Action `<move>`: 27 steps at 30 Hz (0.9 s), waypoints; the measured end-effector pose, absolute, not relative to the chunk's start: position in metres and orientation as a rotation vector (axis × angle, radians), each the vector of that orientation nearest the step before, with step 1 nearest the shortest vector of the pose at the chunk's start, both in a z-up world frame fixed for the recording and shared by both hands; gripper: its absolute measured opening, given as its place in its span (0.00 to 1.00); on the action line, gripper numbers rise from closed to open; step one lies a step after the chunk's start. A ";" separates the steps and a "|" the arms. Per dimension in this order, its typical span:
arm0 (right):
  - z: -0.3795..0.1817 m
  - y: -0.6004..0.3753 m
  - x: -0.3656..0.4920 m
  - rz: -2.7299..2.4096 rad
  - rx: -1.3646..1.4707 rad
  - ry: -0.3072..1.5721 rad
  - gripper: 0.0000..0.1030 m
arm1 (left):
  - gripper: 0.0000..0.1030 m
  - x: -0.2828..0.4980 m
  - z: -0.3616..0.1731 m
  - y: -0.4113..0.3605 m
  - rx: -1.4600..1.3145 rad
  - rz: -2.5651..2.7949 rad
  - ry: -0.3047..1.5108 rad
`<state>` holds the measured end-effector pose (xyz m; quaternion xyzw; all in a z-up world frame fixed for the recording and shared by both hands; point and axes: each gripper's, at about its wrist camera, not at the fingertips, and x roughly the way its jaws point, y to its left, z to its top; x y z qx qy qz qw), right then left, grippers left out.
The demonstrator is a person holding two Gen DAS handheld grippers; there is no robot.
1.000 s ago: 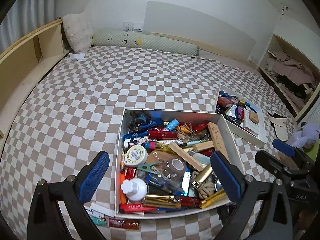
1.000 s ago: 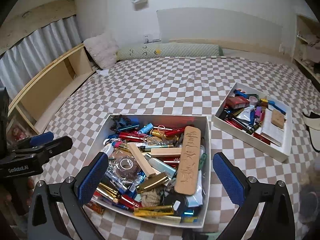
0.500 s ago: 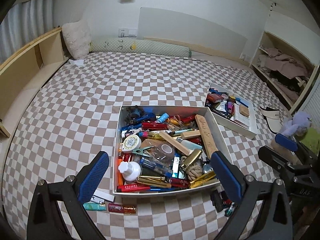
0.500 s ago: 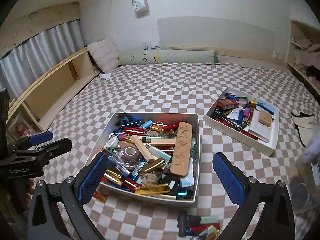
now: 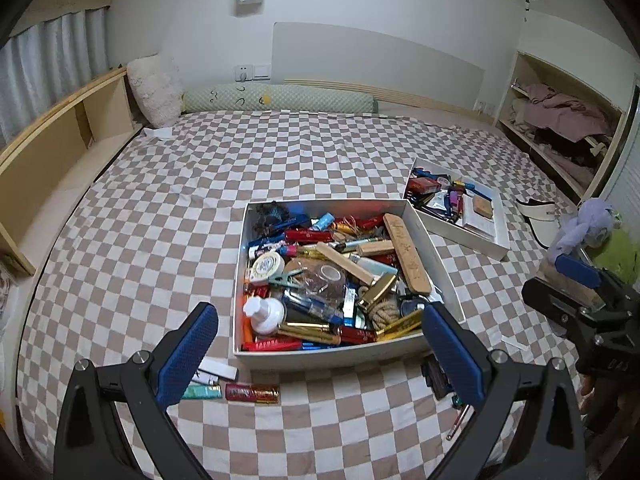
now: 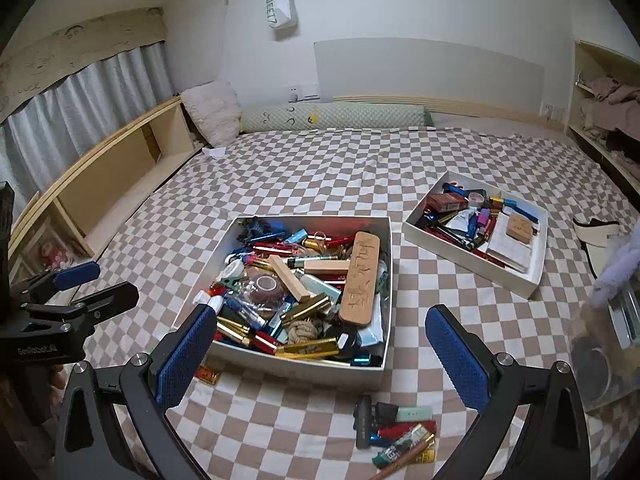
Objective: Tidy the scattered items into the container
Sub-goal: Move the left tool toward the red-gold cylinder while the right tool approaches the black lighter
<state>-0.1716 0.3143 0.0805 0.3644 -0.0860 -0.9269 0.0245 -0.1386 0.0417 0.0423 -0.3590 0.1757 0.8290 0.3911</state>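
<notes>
Scattered items lay on the bed, just before the container's near right corner. Right gripper hovered nearest, wide and empty; left gripper was likewise wide.

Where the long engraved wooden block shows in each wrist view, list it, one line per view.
Left wrist: wooden block lies right of centre, along the big box's right wall.
Right wrist: wooden block lies centre, near the same wall.
Shared landmark: smaller white box, to the right.

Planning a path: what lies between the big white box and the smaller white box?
Only bare checkered bedsheet separates the big box from the smaller box, clearest in the right wrist view.
</notes>
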 end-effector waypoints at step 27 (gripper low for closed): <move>-0.007 0.314 -0.117 -2.869 1.171 -0.209 1.00 | 1.00 -0.151 -0.037 -0.027 -0.874 2.155 0.486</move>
